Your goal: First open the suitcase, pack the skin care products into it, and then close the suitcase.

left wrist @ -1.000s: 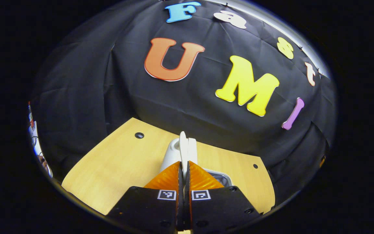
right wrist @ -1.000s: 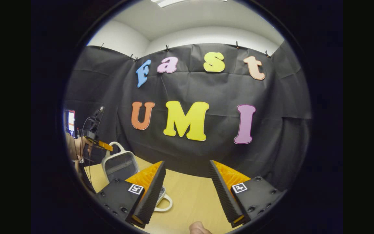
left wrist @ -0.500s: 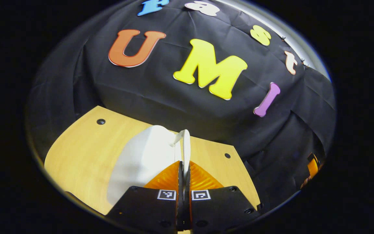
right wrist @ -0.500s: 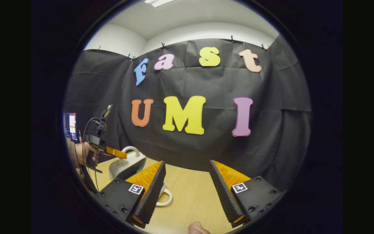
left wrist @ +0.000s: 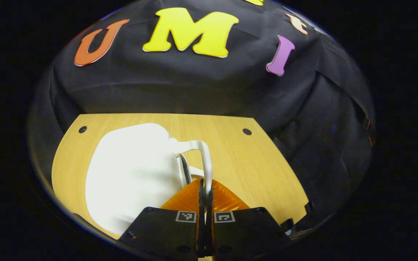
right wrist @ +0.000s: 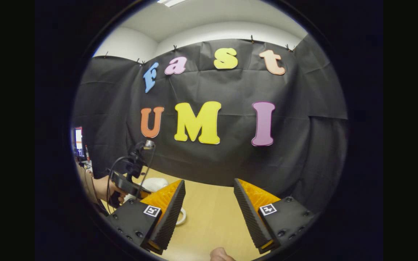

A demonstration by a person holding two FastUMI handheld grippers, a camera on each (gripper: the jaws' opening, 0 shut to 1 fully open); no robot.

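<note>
Whereas the lid [left wrist: 132, 174] stood raised a second ago, it is now seen lowered flat over the suitcase on the table [left wrist: 252, 163], its handle [left wrist: 206, 159] pinched by the left gripper [left wrist: 205, 188]; closing is judged nearly complete, the right gripper [right wrist: 209, 203] held agape and empty.

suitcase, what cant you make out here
- Suitcase contents: left gripper view, the white lid covers them.
- Whether it is latched shut: left gripper view, the seam by the handle is too small; the left gripper hides part.
- Most of its shell: right gripper view, behind the right gripper's finger.
</note>
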